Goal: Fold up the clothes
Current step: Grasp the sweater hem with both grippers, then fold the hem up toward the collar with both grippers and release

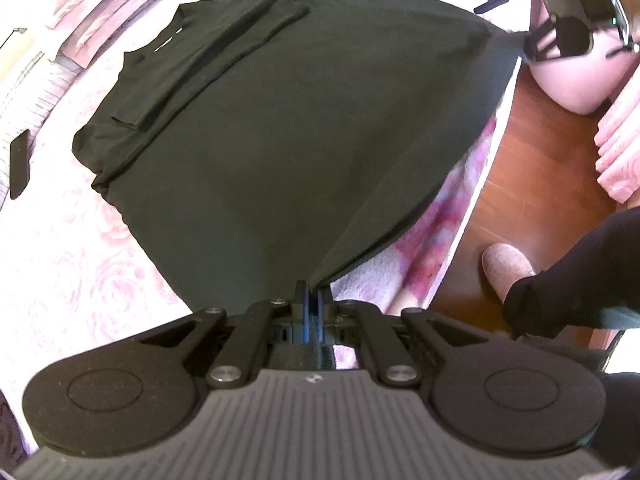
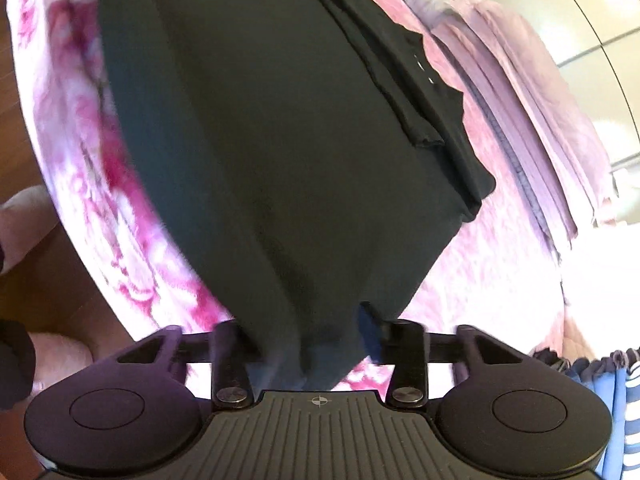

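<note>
Pink floral bedspread beneath dark T-shirt, sleeve folded across its back. Left gripper clamped on the shirt's hem corner; right gripper spread, hem fabric bunched between its fingers.

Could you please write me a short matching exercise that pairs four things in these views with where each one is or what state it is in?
Things:
1. left gripper
2. dark green cotton shirt
3. flat black rectangular object
4. pink fuzzy slipper

Places or states:
A. on the brown wooden floor
B. lying alone on the pink floral blanket, beside the garment
C. spread on the bed, sleeve folded over its back
D. shut on a corner of the hem

Pairs: 1-D, 2-C, 3-B, 4-A
</note>
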{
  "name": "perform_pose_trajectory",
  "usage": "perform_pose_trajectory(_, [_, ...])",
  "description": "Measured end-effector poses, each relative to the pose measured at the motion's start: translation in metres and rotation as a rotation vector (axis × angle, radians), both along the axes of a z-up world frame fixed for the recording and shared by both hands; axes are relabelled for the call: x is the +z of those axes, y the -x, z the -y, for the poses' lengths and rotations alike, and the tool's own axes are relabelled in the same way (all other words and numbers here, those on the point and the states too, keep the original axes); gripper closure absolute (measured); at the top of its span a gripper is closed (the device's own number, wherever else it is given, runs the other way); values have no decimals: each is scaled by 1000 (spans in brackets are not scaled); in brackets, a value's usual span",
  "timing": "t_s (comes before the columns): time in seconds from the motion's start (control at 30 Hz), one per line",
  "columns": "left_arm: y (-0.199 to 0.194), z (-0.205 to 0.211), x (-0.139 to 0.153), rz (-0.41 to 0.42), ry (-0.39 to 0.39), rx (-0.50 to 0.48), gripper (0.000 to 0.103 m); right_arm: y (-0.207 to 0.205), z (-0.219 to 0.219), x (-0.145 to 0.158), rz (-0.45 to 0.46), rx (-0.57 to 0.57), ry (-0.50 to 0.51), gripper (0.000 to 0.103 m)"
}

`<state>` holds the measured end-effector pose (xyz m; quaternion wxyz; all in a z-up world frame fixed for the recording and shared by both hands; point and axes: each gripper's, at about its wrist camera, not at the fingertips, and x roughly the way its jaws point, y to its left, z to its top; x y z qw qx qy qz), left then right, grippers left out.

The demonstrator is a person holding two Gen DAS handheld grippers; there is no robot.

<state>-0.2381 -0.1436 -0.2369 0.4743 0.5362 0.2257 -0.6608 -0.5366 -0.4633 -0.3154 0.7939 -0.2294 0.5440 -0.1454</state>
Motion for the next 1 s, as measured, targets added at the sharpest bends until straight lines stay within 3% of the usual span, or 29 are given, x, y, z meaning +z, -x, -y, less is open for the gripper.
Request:
perform_pose_trajectory(0.03, [2,-2,0,10,-4,-10,101,3,1,4,-2,4,-11,98])
perform_pose_trajectory(0.07, [4,-4,2,19,-5,-21,101,5,3,7,-3,8,-23,100])
perform_pose_trajectory(0.33, [28,-43,36,57,-48,-86,103,33,3,47,-21,54,-119,101])
perform_pose_trajectory(0.53, [58,-80,67,-3,-153,-59,102,74,-18,81,-82,109,-235,101])
perform_pose_trajectory(0.67, [55,-73,98,4,-128,13,102,81,-13,108,-80,128,-252,101])
perform_pose_trajectory(0.9, [-10,31,150,82,85,81,101,24,60,169,36,170,-152,101])
perform_pose_trajectory(1.0, [-52,95,150,70,115,81,101,-29,110,172,-17,206,-125,101])
